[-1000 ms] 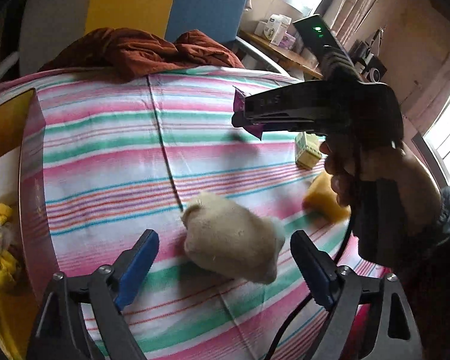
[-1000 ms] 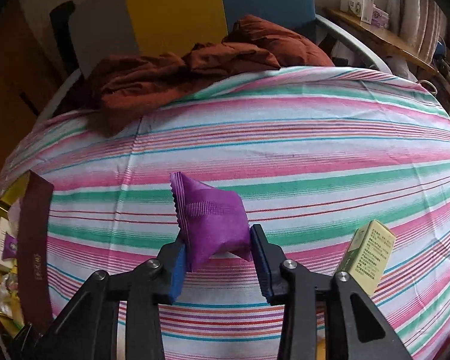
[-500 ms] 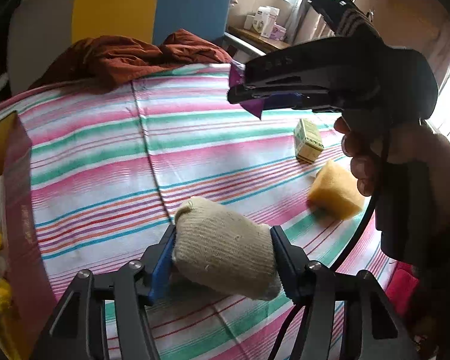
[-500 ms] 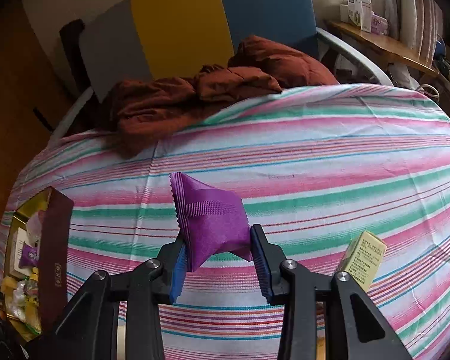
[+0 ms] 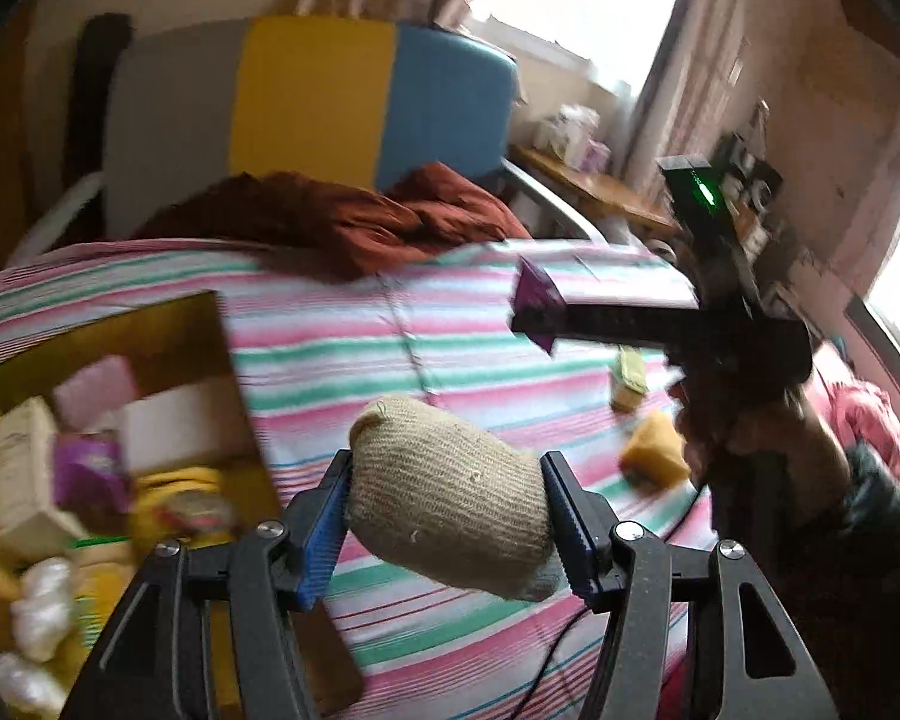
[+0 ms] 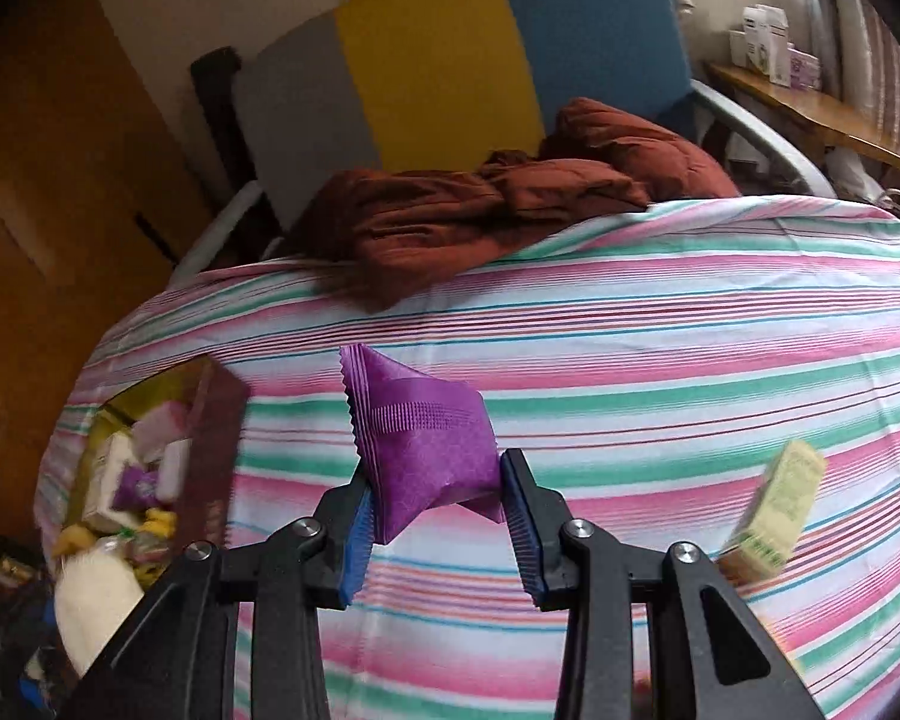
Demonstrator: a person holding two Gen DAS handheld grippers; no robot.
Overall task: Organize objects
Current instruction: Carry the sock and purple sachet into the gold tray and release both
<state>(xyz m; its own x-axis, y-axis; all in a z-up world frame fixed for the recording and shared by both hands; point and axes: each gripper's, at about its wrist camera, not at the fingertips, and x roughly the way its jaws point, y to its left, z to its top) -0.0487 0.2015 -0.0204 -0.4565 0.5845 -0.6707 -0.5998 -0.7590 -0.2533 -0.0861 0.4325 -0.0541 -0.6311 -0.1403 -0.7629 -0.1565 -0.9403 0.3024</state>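
My left gripper (image 5: pixel 447 525) is shut on a beige knitted bundle (image 5: pixel 450 510) and holds it above the striped cloth, just right of the open box (image 5: pixel 168 324). My right gripper (image 6: pixel 435 531) is shut on a purple packet (image 6: pixel 426 450), held in the air over the cloth; it also shows in the left wrist view (image 5: pixel 537 306) to the upper right. The open box (image 6: pixel 210 438) at the left holds several packets and small items.
A small green carton (image 6: pixel 774 516) stands on the striped cloth (image 6: pixel 630 348) at the right; it also shows in the left wrist view (image 5: pixel 627 381) beside a yellow sponge (image 5: pixel 654 450). A rust-red garment (image 6: pixel 498 204) lies at the far edge by a chair.
My left gripper closed on the beige bundle, lifted it and swung left toward the box. My right gripper rose and turned left with the purple packet, bringing the box into view.
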